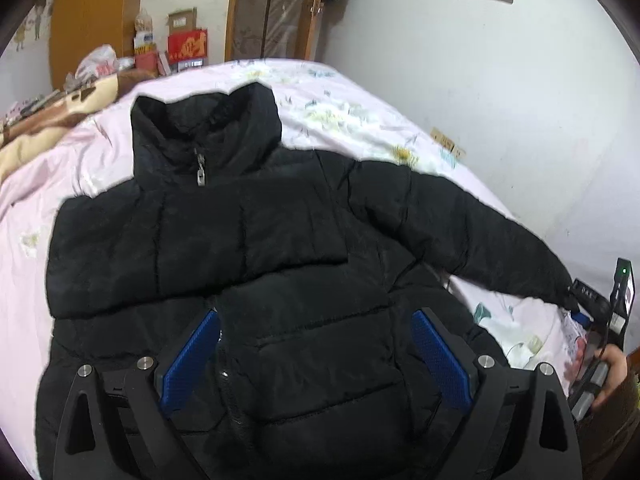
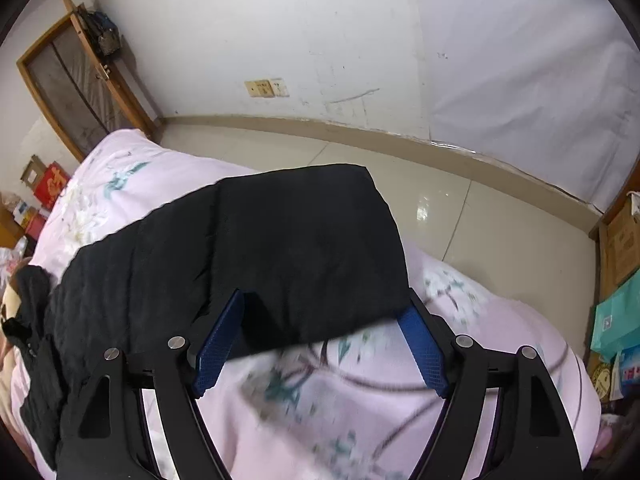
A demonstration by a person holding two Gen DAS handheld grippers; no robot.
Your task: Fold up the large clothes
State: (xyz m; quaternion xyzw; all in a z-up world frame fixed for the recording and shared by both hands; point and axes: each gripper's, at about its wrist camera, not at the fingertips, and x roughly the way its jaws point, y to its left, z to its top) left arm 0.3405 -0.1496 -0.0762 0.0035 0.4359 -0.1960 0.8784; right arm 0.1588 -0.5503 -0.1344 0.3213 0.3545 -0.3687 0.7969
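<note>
Lying chest-up on the bed (image 1: 352, 104), the jacket (image 1: 248, 248) stretches one sleeve (image 2: 288, 248) rightward. Right gripper (image 2: 320, 340) is nearer, jaws open astride its cuff; left gripper (image 1: 316, 360) hovers open, empty.

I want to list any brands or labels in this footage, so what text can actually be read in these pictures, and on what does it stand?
Nothing here reads clearly.
Red box past the bed: gold characters, too blurred to read.
Yellow and blue package beside it: print too small to read.
Right gripper body: small white markings, illegible.
Teal bag and blue box on the floor: logos too small to read.
Black jacket: no visible label.
</note>
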